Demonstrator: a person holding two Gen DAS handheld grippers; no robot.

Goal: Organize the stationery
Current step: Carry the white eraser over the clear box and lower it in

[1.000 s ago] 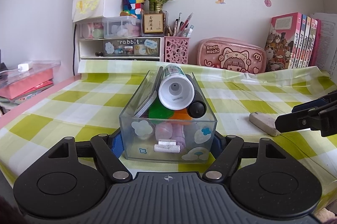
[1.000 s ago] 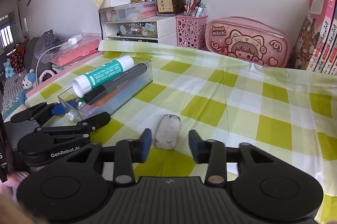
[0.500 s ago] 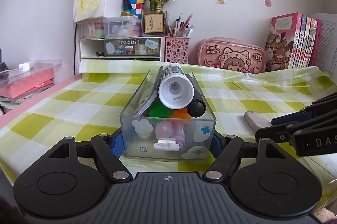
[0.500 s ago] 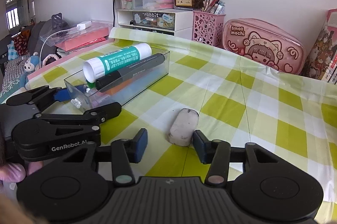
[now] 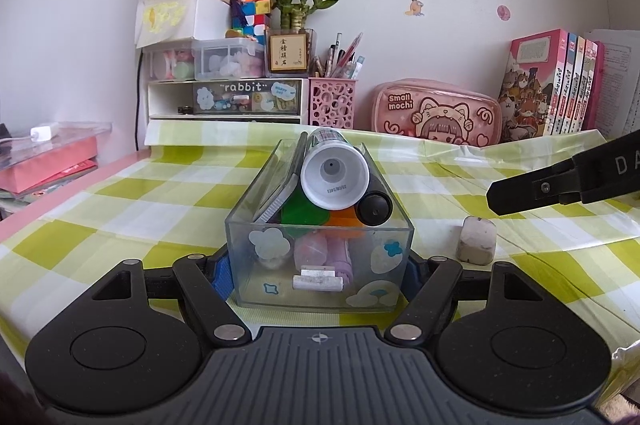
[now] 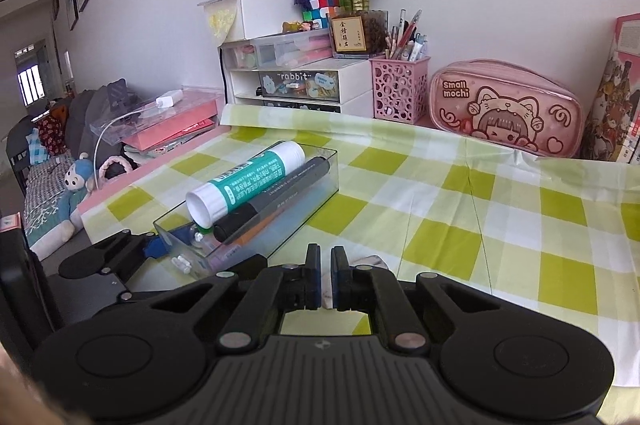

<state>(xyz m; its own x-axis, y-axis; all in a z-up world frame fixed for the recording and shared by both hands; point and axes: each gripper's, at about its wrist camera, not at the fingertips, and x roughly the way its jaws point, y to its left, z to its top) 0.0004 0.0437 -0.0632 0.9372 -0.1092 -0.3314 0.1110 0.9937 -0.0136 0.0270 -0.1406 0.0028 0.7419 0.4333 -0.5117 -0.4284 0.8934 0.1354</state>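
While a grubby white eraser [image 5: 477, 239] stands on end on the green-and-white checked tablecloth [image 5: 132, 209], just to the right of the clear plastic box [image 5: 319, 257], it is pinched between the blue pads of the right gripper [image 6: 325, 277]; in the right wrist view only a sliver of it is seen between the nearly touching fingers, with a pale edge showing beyond them. Whether the eraser is lifted off the cloth cannot be told. The box is clamped at its near end between the blue pads of the left gripper [image 5: 319, 275], whose jaws are set wide against its two side walls. Inside the box a white-and-teal glue stick [image 6: 245, 183] and a black marker [image 6: 276, 199] are laid lengthwise on top, side by side, with orange and green items, a flat grey item along the left wall and small pink and white pieces beneath. Against the back wall a pink mesh pen holder [image 5: 332, 102], a pink "Small mochi" pencil case [image 5: 436, 111], white drawers [image 5: 224, 99] and a row of books [image 5: 554, 81] are lined up, well apart from the box.
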